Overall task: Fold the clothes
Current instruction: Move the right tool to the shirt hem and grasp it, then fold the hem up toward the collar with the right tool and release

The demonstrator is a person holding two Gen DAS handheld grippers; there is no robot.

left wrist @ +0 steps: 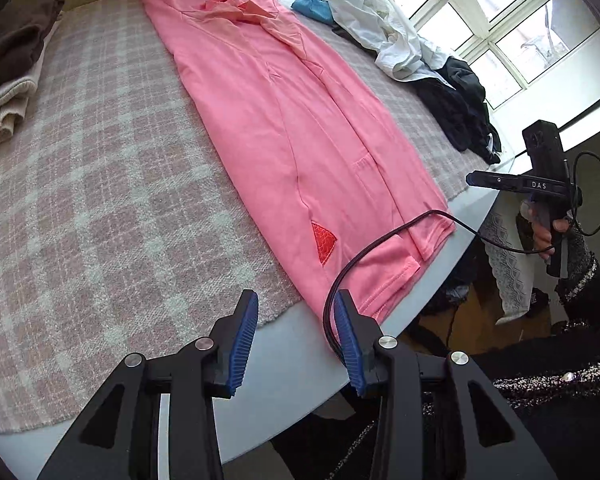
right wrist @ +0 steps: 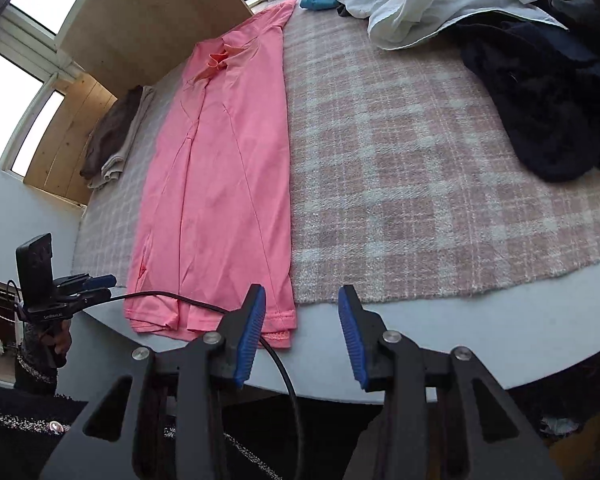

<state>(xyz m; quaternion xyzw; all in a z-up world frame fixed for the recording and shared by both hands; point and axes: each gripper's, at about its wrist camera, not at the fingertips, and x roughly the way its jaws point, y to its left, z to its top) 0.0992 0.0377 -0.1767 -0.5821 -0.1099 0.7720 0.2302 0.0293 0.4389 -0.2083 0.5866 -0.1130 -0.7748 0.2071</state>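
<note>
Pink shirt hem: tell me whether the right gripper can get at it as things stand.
Probably yes. The right gripper is open and empty just short of the pink shirt hem at the table edge. Only a black cable lies across that hem and could snag.

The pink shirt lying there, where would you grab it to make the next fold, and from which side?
Probably the hem of the pink shirt, at its two near corners. It lies flat in a long narrow strip, sides already folded in, hem at the table edge. The open left gripper and right gripper hover just short, so pinch from this side.
</note>
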